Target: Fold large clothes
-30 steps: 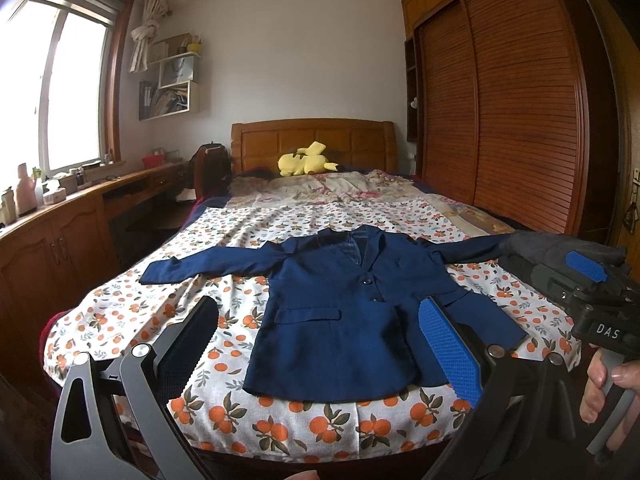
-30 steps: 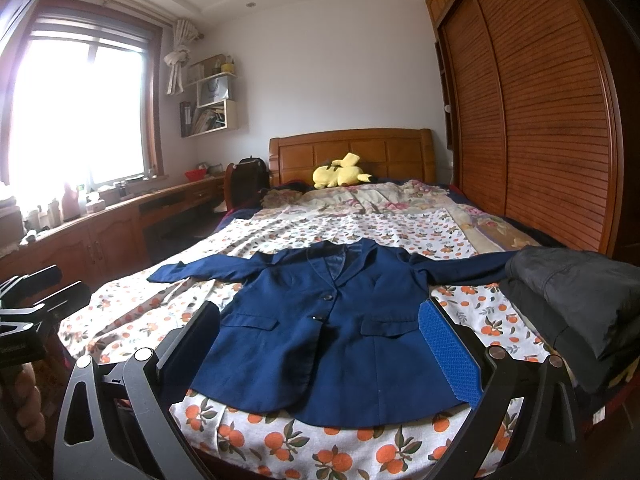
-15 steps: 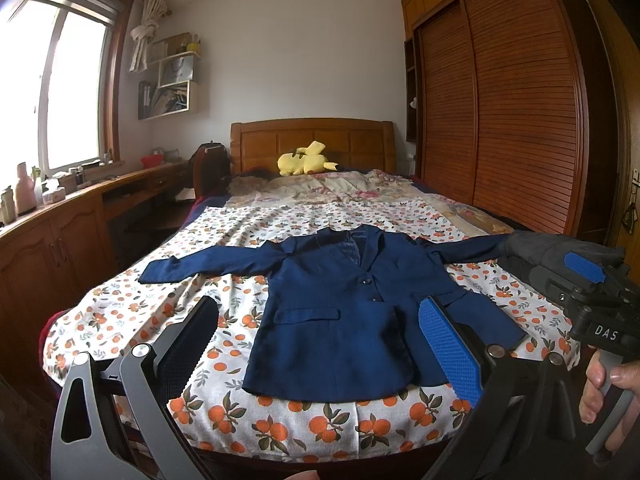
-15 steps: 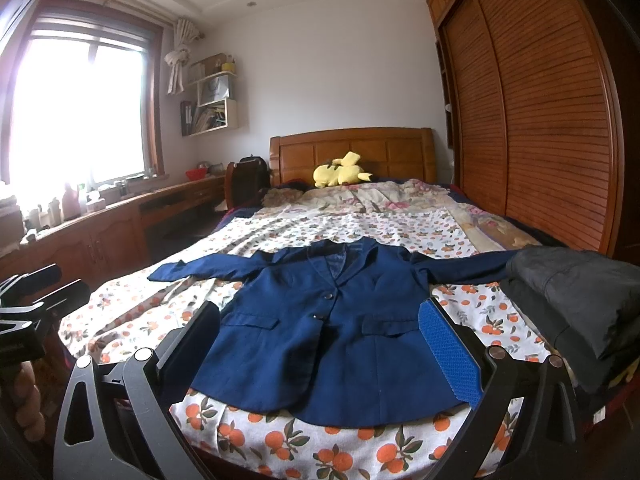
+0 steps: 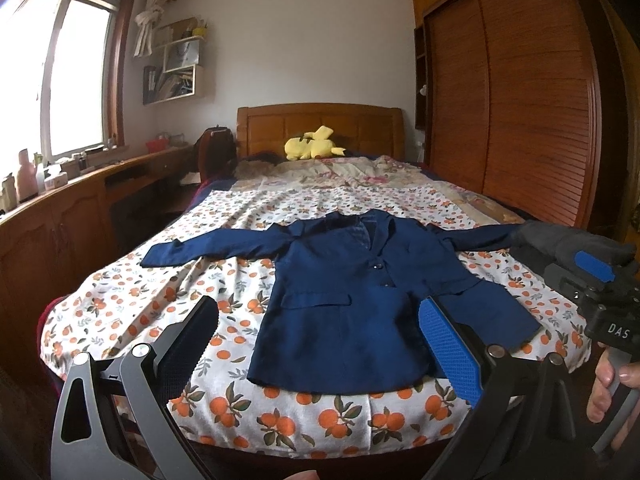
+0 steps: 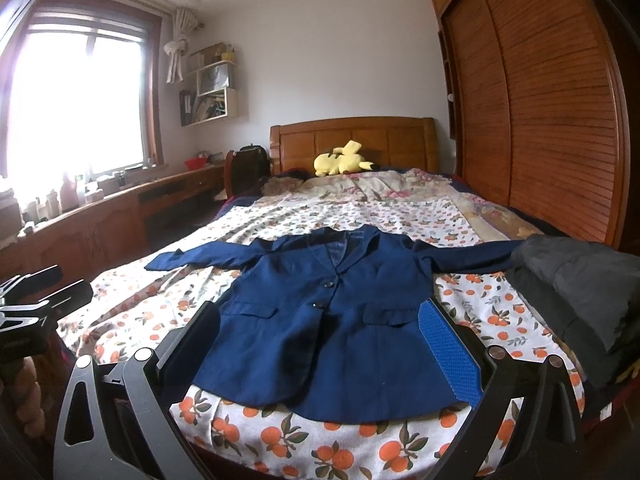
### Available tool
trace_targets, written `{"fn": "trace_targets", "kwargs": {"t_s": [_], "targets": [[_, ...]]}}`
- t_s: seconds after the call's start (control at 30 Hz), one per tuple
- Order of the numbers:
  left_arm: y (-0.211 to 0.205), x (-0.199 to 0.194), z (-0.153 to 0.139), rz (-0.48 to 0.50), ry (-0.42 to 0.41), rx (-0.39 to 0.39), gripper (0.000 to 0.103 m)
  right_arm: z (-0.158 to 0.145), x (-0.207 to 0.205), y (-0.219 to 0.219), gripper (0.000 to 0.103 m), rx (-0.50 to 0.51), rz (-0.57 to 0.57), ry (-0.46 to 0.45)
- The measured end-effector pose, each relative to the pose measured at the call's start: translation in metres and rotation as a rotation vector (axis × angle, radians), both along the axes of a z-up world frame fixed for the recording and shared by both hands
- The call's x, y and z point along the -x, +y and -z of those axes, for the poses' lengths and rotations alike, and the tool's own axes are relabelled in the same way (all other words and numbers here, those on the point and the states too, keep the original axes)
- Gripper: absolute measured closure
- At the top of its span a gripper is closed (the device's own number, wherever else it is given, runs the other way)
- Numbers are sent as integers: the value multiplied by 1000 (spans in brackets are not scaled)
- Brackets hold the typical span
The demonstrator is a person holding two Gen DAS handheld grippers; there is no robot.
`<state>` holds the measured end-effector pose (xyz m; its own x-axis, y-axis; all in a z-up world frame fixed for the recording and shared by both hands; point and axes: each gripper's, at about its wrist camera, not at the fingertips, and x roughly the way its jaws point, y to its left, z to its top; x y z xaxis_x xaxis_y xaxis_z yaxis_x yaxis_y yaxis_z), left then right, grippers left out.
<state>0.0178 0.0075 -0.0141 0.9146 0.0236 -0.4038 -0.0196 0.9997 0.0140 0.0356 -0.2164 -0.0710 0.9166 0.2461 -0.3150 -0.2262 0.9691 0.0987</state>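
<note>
A navy blue jacket (image 5: 352, 284) lies flat and face up on the bed, both sleeves spread out sideways; it also shows in the right wrist view (image 6: 332, 320). My left gripper (image 5: 320, 344) is open and empty, held in front of the bed's foot, short of the jacket's hem. My right gripper (image 6: 320, 340) is open and empty at the same distance, also seen from the left wrist view (image 5: 596, 280) at the right edge. The jacket's right sleeve end is hidden behind dark clothes.
The bed (image 5: 160, 300) has an orange-print sheet. A pile of dark grey clothes (image 6: 580, 280) lies at its right edge. A yellow plush toy (image 5: 312, 148) sits by the headboard. A wooden wardrobe (image 5: 520, 100) is on the right, a desk (image 5: 80, 208) on the left.
</note>
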Motion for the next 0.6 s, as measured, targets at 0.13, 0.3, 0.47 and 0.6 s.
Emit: {"fn": "trace_targets", "kwargs": {"t_s": [0.13,0.3,0.47,0.6], "targets": [[9,-6,8,-11,9,-1,2,5,-8,3,7,1,-14,9],[28,-20,20,-31,28,6,2,13,-26,17,7,7,-43,21],[48,-38,31,-50,43,2,2,20,-49,33,7,17,-80,25],[62,-47,37,-51,52,7,2,23,-68,48,7,39,-110,23]]}}
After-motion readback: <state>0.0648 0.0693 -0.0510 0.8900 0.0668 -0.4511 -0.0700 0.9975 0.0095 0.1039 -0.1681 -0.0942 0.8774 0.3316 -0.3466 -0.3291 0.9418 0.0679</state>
